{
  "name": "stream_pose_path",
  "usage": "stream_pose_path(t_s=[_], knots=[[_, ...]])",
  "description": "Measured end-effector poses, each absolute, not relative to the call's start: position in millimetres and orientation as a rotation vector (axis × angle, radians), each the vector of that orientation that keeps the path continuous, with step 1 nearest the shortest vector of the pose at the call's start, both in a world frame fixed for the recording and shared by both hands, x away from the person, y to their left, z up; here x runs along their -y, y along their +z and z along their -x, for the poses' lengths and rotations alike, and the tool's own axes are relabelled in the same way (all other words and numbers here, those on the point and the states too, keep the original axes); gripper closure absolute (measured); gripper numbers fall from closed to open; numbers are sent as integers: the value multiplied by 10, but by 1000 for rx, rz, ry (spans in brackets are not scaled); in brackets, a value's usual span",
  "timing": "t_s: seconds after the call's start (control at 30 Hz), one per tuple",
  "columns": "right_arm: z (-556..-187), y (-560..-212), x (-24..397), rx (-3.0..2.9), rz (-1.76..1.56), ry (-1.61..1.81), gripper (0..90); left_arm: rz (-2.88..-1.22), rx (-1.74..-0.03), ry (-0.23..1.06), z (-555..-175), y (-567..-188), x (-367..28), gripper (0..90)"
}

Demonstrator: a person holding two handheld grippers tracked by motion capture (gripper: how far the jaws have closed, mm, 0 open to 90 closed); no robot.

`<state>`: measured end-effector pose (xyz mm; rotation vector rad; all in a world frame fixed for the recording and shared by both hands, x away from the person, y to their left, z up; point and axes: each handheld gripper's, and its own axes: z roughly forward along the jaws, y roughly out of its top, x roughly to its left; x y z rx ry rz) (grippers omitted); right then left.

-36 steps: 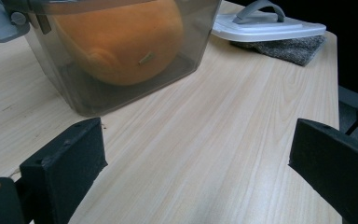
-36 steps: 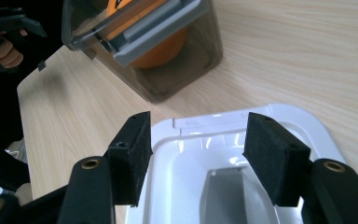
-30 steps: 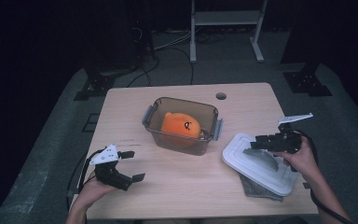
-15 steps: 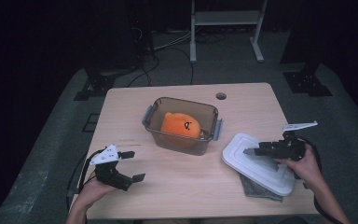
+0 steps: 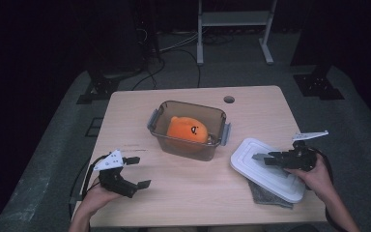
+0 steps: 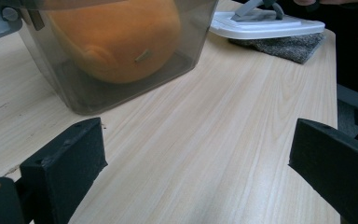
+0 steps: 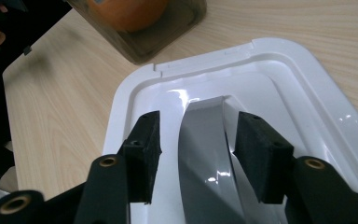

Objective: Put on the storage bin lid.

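1. R tool (image 7: 193,149) low over white lid (image 5: 265,166) at bench (image 5: 183,198) 4 o'clock; jaws straddle grey handle (image 7: 205,140), just been closing, pads not touching yet.
2. L tool (image 5: 135,171) at 8 o'clock, jaws wide apart, holding nothing, hand resting on bench.

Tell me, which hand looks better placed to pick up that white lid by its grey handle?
The right. Its tool has just been closing with the grey handle of the white lid between its jaws, not yet pinched. The left tool rests open across the table.
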<state>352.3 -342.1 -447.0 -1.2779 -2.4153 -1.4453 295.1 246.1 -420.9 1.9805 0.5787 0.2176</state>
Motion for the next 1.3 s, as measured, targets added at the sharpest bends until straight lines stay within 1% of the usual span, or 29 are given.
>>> stream_pose_path(t_s=[0.03,0.13,0.17,0.23,0.27,0.37,0.73,1.3], knots=[[-3518,-4477,3420,2438,1273,-1437,533,-1979,-579,218,-2950,-4208,-2462,29],[-3516,-4479,3415,2451,1270,-1430,547,-1977,-580,218,-2950,-4206,-2466,28],[-3509,-4475,3408,2463,1264,-1427,576,-1975,-580,219,-2950,-4205,-2468,28],[-3508,-4473,3407,2468,1265,-1429,584,-1975,-581,218,-2950,-4207,-2466,29],[-3509,-4470,3404,2477,1258,-1424,620,-1977,-582,217,-2950,-4208,-2465,29],[-3505,-4463,3406,2484,1263,-1426,643,-1978,-582,216,-2951,-4212,-2463,28],[-3501,-4423,3419,2497,1255,-1425,655,-1976,-583,214,-2951,-4212,-2465,29],[-3474,-4226,3437,2484,1226,-1434,658,-1978,-582,213,-2954,-4213,-2471,28]])
